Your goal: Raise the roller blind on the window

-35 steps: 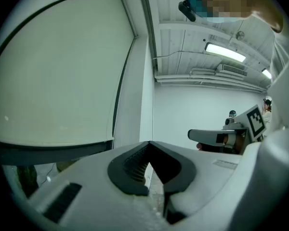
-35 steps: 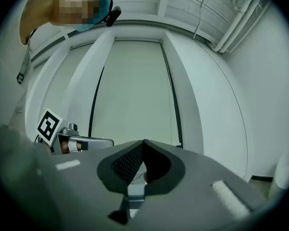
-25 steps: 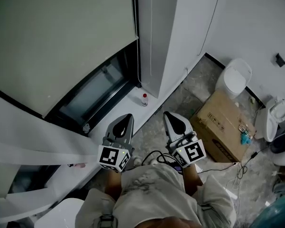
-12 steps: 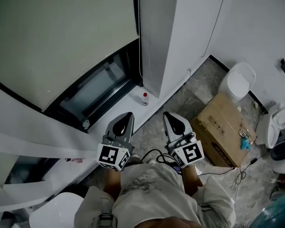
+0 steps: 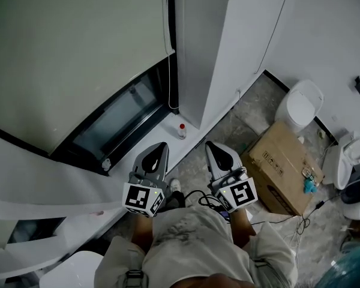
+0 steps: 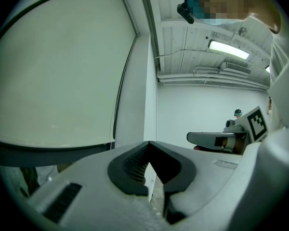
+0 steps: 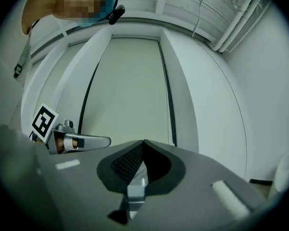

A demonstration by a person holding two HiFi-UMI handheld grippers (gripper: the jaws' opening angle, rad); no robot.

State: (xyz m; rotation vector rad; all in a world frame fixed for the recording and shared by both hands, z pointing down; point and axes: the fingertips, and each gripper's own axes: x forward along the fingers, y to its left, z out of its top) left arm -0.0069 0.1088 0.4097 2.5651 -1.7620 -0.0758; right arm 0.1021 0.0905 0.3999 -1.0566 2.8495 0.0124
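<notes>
**Both tongs closed and empty, blind still down over most of the window**

The roller blind hangs low over the window at the upper left of the head view. Its bottom edge slants across the pane, and below it shows only a strip of dark glass. A thin pale line runs down beside the blind's right edge. It looks like the pull cord, though it is too fine to be sure.

The left gripper and the right gripper are held side by side in front of the person's body, apart from each other. Both point toward the sill and touch neither the blind nor the line. In the left gripper view the 2 jaws meet at their tips with nothing between them. The right gripper view shows the same: jaws pressed together, nothing pinched.

A small bottle with a red cap stands on the white ledge beneath the window, near the foot of a white pillar. To the right, on the floor, lie a cardboard box and a white toilet.
</notes>
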